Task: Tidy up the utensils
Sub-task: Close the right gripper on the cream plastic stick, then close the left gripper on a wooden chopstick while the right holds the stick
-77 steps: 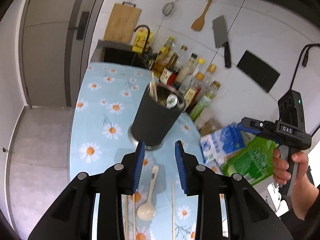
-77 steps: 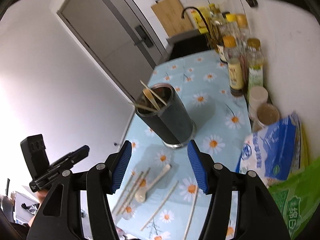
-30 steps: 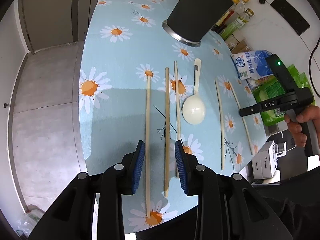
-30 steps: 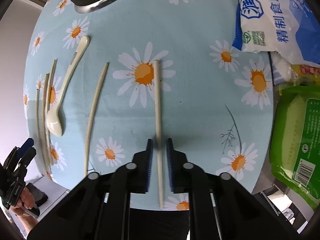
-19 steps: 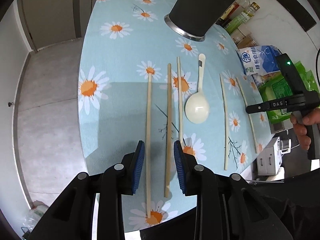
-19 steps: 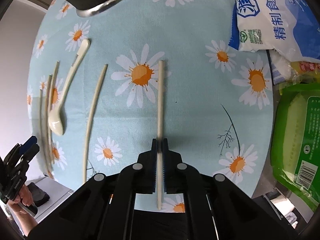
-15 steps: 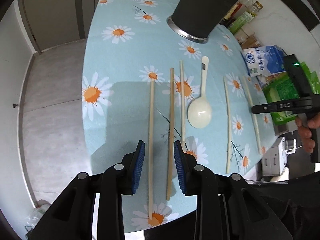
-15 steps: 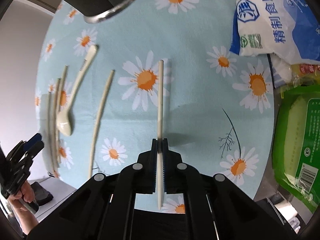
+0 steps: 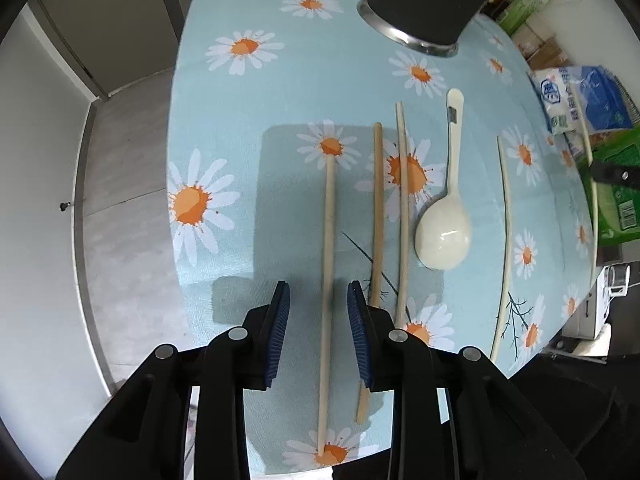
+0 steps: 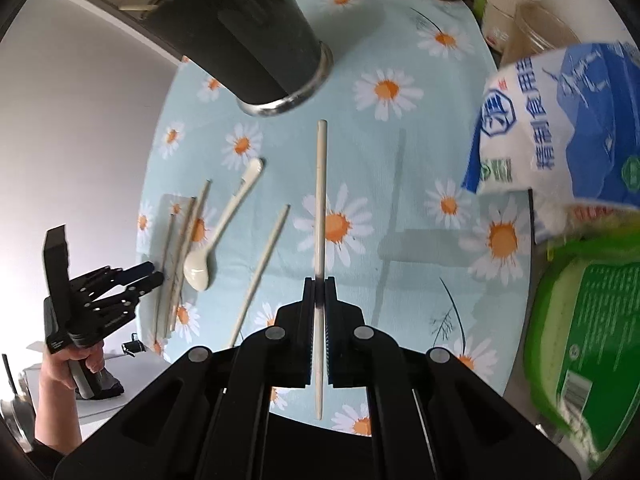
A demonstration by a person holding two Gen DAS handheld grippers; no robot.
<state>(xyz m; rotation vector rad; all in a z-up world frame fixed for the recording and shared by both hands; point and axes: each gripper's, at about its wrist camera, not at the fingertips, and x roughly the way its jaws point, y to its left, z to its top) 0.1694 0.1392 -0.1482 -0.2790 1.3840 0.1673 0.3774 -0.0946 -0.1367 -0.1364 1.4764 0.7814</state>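
Two grippers work over a daisy-print tablecloth (image 9: 248, 92). Nearest in the right wrist view, the right gripper (image 10: 319, 280) has its jaws clamped tight on a pale chopstick (image 10: 320, 184), which is lifted clear of the cloth and casts a shadow to its right. The left gripper (image 9: 319, 300) points steeply down with its jaws narrowly parted, straddling a wooden chopstick (image 9: 329, 216) that lies on the cloth; the blue pads (image 9: 280, 312) do not touch it. Just beside it lie two more wooden chopsticks (image 9: 378, 200), then a white spoon (image 9: 443, 232) with its bowl toward the camera, then another pale chopstick (image 9: 506, 208). Farther off stands the dark utensil holder (image 10: 256, 36), already holding wooden utensils. A blue and white bag (image 10: 560, 120) and a green packet (image 10: 592, 320) sit at the cloth's right edge.
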